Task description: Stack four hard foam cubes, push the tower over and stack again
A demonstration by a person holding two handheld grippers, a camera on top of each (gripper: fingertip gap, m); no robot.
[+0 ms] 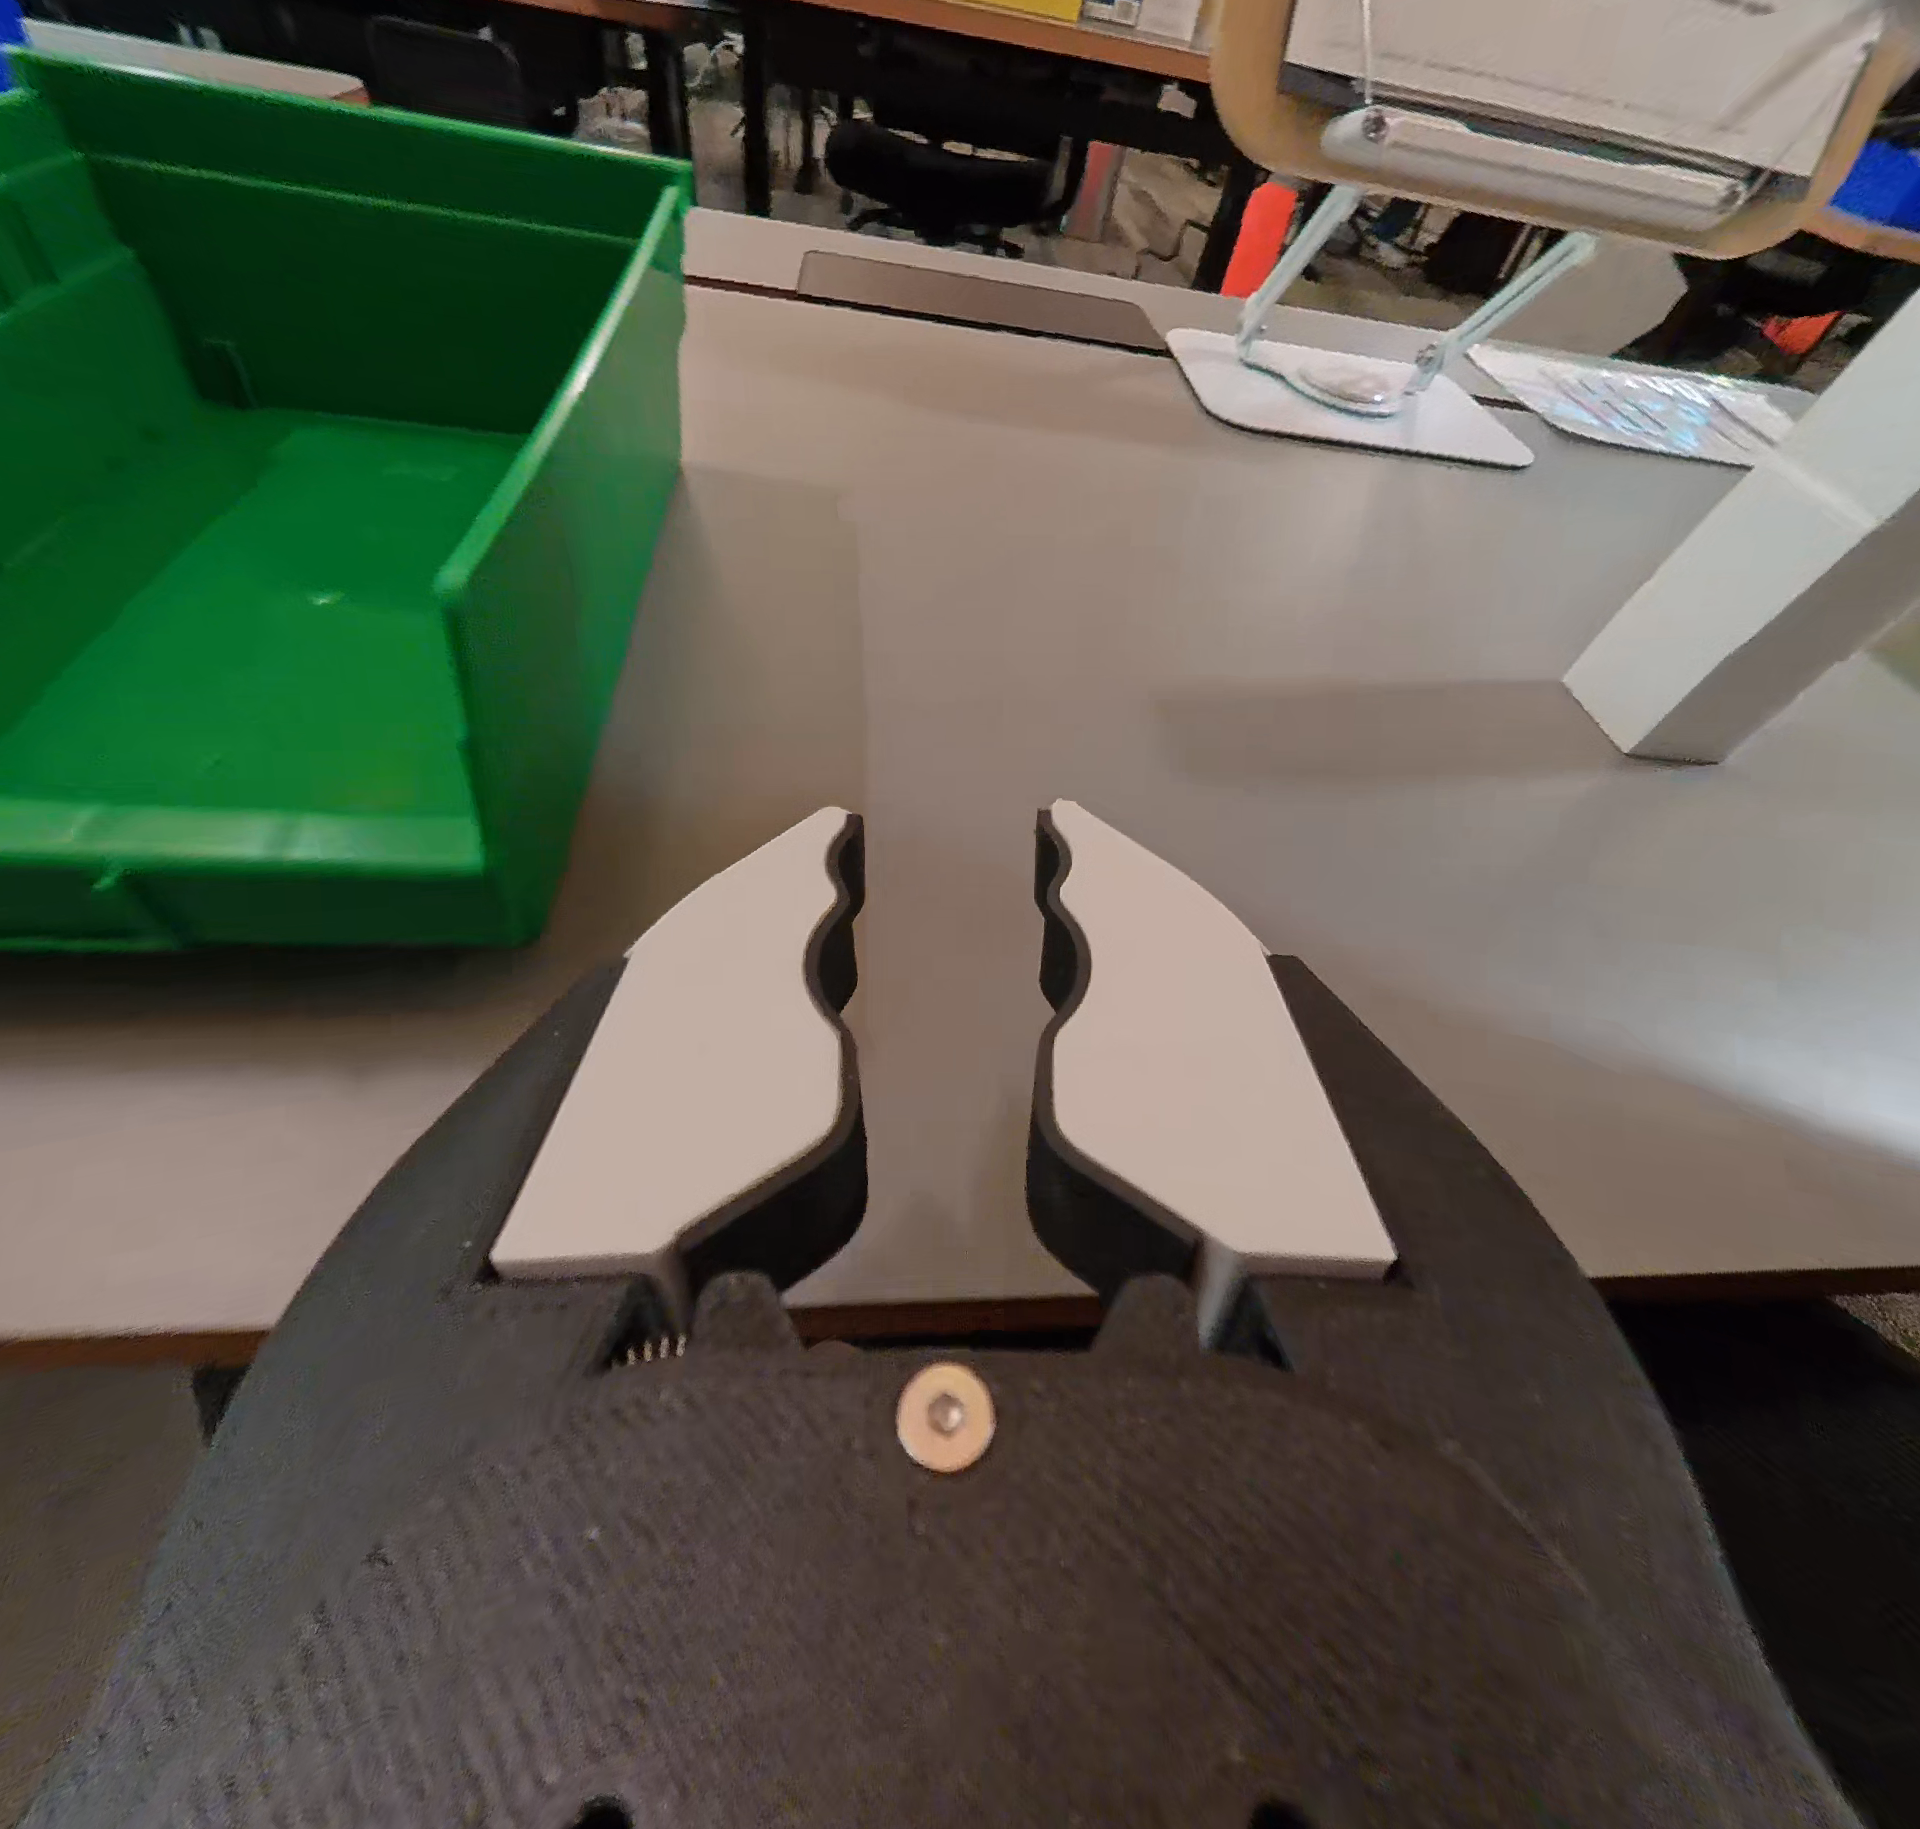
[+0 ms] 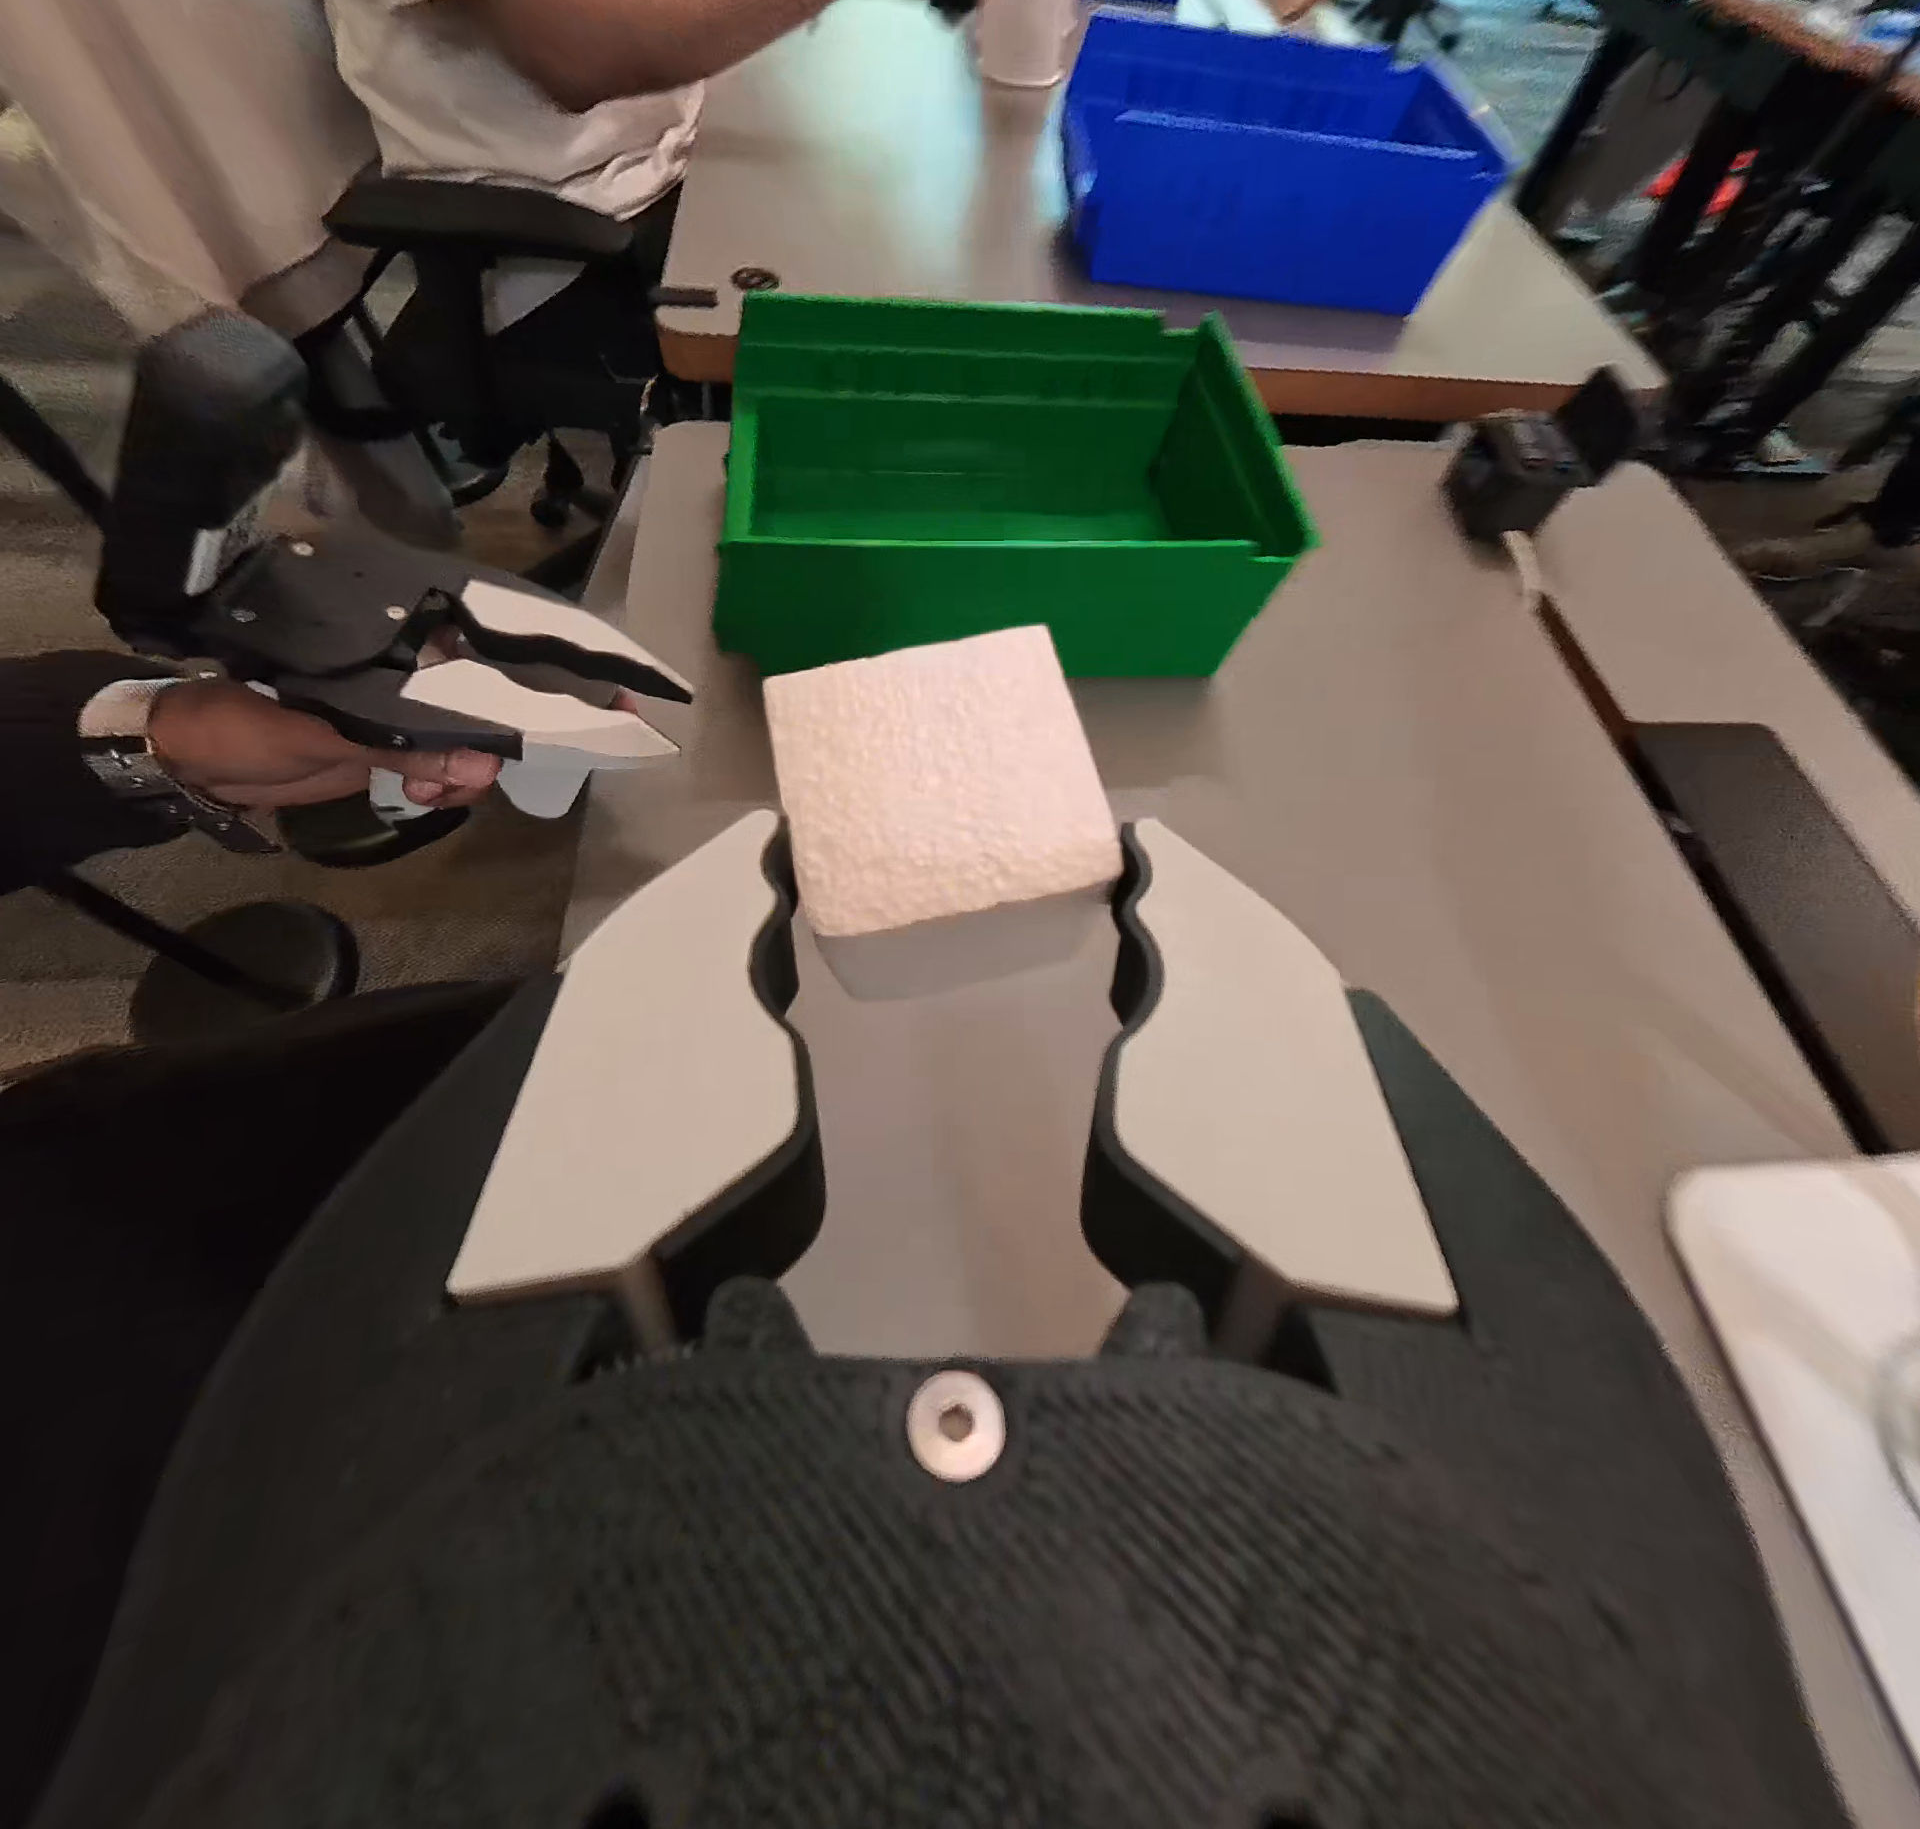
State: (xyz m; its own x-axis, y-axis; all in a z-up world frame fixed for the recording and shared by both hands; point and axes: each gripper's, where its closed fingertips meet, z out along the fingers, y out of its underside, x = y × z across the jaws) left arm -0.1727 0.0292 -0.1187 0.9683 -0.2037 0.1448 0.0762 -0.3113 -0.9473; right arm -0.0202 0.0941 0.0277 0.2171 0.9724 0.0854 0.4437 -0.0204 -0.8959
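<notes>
My right gripper is shut on the near end of a white foam block, one fingertip pressing each side. The block sits just in front of an empty green bin on the grey table. In the left wrist view the block is at the right edge, tilted, with its low corner close to the table. My left gripper is open and empty above the table near its front edge, right of the green bin. It also shows in the right wrist view, held by a hand left of the block.
A white stand holding a paper board stands at the table's far side. A blue bin sits on the adjoining table, where a seated person works. A black device is at the right edge, a white pad at the near right. One gripper's finger ends stand about 25 cm off the other's.
</notes>
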